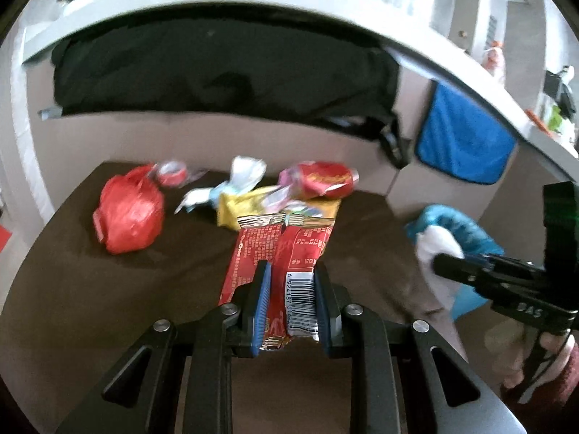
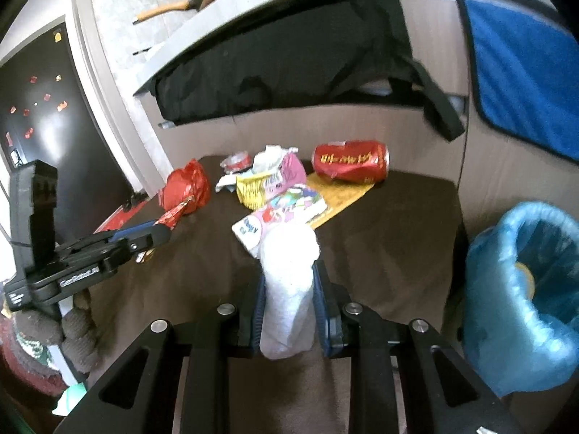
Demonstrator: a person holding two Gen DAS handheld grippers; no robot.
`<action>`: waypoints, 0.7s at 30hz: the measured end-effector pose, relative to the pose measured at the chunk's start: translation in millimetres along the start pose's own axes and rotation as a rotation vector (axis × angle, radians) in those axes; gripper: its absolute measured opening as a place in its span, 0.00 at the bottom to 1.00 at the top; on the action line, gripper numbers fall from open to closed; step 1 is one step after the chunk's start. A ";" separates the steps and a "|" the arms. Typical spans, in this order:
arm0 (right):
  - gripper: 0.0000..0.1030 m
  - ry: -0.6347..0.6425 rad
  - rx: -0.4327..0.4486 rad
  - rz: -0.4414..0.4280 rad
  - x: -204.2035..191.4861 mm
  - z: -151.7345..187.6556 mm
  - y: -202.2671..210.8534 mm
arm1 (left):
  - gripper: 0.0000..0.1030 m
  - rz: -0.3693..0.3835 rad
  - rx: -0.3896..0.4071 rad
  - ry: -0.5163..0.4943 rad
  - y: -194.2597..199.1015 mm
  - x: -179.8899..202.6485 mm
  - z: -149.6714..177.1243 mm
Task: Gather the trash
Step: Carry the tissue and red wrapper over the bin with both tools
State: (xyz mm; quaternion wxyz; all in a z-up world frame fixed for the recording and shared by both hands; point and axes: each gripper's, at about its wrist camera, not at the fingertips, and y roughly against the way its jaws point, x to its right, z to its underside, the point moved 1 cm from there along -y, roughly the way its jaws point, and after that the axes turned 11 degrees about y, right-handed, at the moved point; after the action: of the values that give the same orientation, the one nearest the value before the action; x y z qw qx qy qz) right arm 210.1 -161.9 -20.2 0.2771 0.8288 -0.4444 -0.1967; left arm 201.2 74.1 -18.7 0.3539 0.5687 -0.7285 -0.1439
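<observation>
Above brown table (image 2: 398, 217), left tongs (image 1: 291, 285) gripping red wrapper (image 1: 278, 253), clear of litter

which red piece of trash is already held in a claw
The red snack wrapper with the barcode, pinched in the left claw; the red plastic bag and crushed red can lie loose.

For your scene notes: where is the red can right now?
In the right wrist view, the red can lies on its side at the table's far edge, beside the wrapper pile.

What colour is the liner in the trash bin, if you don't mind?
Light blue; the bin liner shows best in the right wrist view.
</observation>
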 end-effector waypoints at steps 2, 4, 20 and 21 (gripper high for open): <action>0.22 0.004 0.022 0.015 2.7 -3.9 9.0 | 0.23 0.021 0.022 -0.016 5.1 17.2 -4.5; 0.22 0.008 0.046 0.033 6.7 -8.0 19.3 | 0.23 0.044 0.039 -0.028 8.4 33.1 -7.6; 0.22 -0.073 0.225 0.339 122.5 -1.7 142.5 | 0.24 0.265 0.031 -0.188 -49.5 211.7 -17.3; 0.22 -0.088 0.224 0.357 133.0 2.9 146.4 | 0.23 0.281 0.022 -0.197 -56.9 221.7 -16.7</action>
State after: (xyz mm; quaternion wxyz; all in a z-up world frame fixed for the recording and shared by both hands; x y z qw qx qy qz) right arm 186.7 -341.3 59.8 0.1938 0.7532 -0.6151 -0.1299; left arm 231.1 -146.6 36.4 0.2913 0.4480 -0.8335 -0.1401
